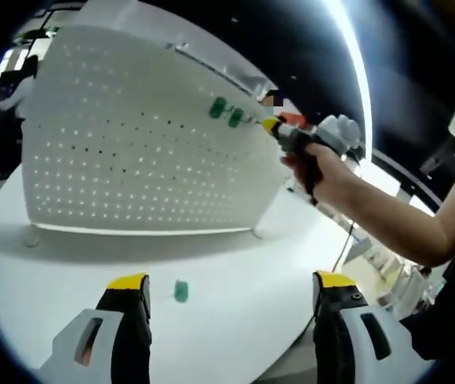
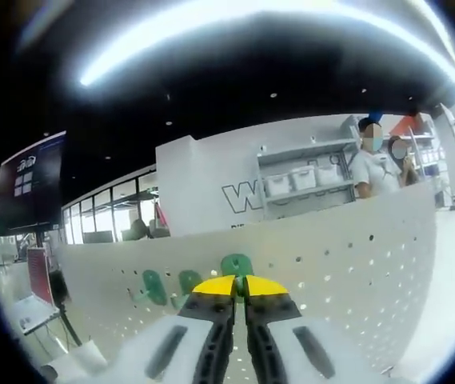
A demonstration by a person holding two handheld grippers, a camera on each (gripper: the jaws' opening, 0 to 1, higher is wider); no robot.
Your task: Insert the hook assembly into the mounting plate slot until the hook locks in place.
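Left tool [image 1: 229,282] sits low and near over the white desk [image 1: 235,304], jaws spread wide w/ nothing between them. A green hook [image 1: 181,290] stands loose on the desk betw. the jaw tips, just in front of the white pegboard [image 1: 131,136], which stands upright on small feet at the far side.

Two green hooks [image 1: 226,112] are on the pegboard's upper right. A person's hand [image 1: 323,164] holds the right tool [image 1: 273,125] up at the board, its yellow tip just right of those hooks.

In the right gripper view the right tool [image 2: 239,286] has its jaws pressed together on a green hook [image 2: 236,265] at the pegboard [image 2: 355,264] face; can't tell if the hook is seated in a hole. Two more green hooks [image 2: 171,286] sit on the board just to the left. People [image 2: 371,164] and shelving [image 2: 303,180] show beyond the board's top edge.
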